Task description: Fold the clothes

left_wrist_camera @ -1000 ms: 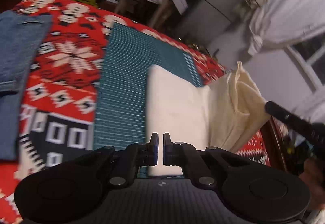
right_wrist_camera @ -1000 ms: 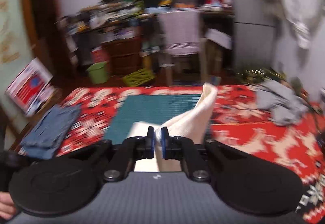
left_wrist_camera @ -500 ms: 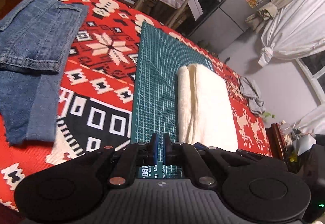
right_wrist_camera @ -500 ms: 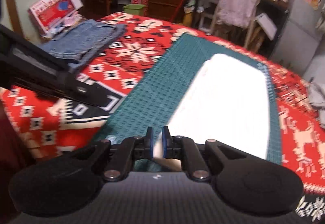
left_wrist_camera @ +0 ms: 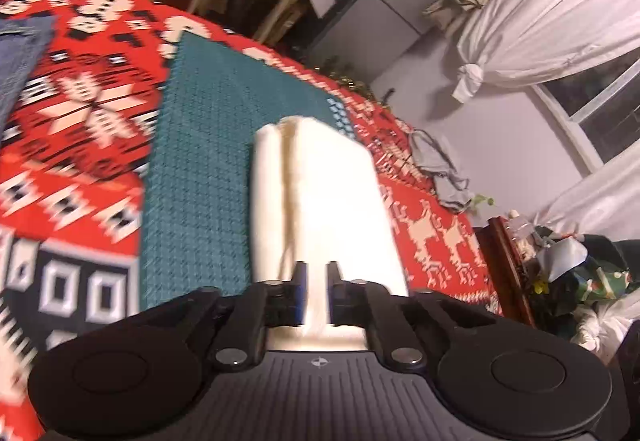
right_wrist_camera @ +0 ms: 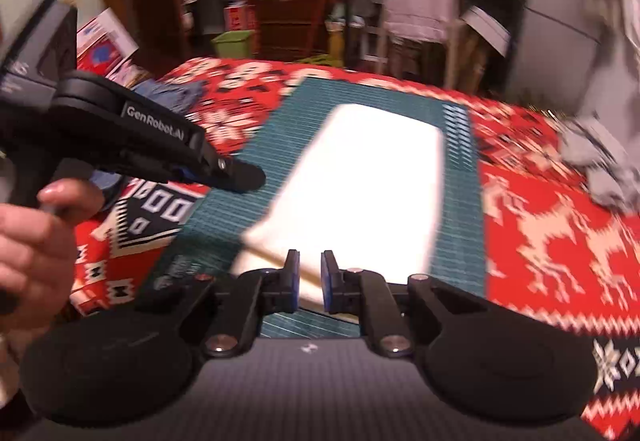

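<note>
Red patterned cloth (left_wrist_camera: 92, 129) covers the table, with a green cutting mat (left_wrist_camera: 200, 177) laid over its middle. Both views are smeared by motion, so we cannot read fine detail.

Nearest us, the left gripper (left_wrist_camera: 316, 293) has its jaws a narrow way apart, and the cream folded garment (left_wrist_camera: 324, 209) shows through the gap; whether the pads touch the cloth we cannot tell. The right gripper (right_wrist_camera: 310, 283) is likewise narrowly parted over the garment's near edge (right_wrist_camera: 360, 193), with a fold line crossing between its fingers, and contact is again unclear. In the right view, the left gripper (right_wrist_camera: 240, 175) reaches in from the left, held by a hand (right_wrist_camera: 36, 237) cut off at the frame edge.

The garment lies on the mat as a long rectangle, its long axis running from near to far. Its near end is hidden behind the gripper bodies.

Farther left lie blue jeans (left_wrist_camera: 20, 61), mostly cut off. A grey garment (left_wrist_camera: 440, 173) sits crumpled at the far right.
</note>
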Demonstrator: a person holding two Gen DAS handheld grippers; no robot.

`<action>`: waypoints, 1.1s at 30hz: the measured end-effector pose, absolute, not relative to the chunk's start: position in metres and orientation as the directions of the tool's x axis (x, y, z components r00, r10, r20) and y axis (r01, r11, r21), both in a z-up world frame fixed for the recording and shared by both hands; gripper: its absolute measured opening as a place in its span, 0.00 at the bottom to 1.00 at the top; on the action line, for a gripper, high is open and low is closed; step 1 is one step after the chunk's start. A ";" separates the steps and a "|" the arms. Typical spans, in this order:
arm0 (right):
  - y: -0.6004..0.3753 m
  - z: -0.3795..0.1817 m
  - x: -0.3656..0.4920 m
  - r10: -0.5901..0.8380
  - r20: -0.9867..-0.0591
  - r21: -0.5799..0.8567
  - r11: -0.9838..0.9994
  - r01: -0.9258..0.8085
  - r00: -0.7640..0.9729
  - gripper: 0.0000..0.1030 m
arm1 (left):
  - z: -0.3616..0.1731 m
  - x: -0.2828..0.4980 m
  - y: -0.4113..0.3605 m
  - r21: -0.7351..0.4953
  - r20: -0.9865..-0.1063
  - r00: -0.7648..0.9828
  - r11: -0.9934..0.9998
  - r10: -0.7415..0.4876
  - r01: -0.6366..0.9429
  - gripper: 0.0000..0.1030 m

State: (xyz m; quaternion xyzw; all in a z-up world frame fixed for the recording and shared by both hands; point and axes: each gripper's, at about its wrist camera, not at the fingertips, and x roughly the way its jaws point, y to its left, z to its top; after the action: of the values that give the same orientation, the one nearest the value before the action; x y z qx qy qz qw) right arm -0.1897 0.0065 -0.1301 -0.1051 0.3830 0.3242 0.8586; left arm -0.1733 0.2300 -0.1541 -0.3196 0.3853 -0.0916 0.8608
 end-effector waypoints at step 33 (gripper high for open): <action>-0.023 -0.145 -0.158 0.492 -0.755 0.217 0.812 -0.542 0.434 0.18 | -0.245 -0.140 0.272 -0.954 -0.220 0.735 0.297 -0.642 -0.026 0.31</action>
State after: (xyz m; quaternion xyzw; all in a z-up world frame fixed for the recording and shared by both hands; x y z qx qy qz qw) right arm -0.1581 -0.0227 -0.1448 -0.0289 0.4357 0.3056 0.8461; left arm -0.1404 0.2724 -0.2445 -0.5559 0.3004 -0.2058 0.7472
